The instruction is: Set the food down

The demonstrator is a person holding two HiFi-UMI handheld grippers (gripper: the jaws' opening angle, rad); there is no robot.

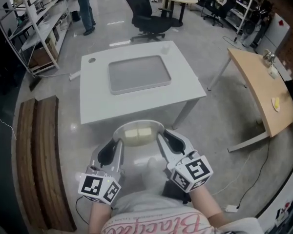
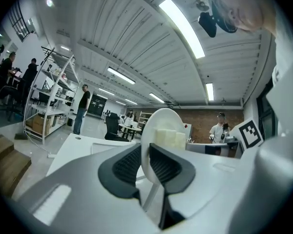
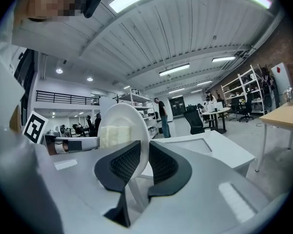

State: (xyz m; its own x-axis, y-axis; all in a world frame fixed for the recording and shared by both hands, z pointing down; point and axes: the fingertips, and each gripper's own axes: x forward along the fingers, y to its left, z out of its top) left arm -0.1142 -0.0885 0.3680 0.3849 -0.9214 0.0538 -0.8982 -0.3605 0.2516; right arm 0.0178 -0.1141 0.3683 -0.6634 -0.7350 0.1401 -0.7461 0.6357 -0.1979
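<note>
A white plate point(image 1: 138, 132) with pale yellow food blocks point(image 1: 135, 134) hangs in the air just short of the white table's near edge. My left gripper point(image 1: 118, 141) is shut on the plate's left rim, and my right gripper point(image 1: 158, 137) is shut on its right rim. In the left gripper view the plate point(image 2: 162, 130) stands edge-on between the dark pads, the food point(image 2: 170, 138) on its face. The right gripper view shows the same: plate point(image 3: 126, 126) pinched, food point(image 3: 112, 135) on it. On the white table point(image 1: 97, 99) lies a grey tray point(image 1: 138, 74).
A wooden bench point(image 1: 41, 160) runs along the left. A light wooden desk point(image 1: 261, 89) stands at the right, its metal legs reaching toward me. Beyond the table are a black office chair point(image 1: 146, 13), shelving point(image 1: 34, 23) and a standing person point(image 1: 85, 6).
</note>
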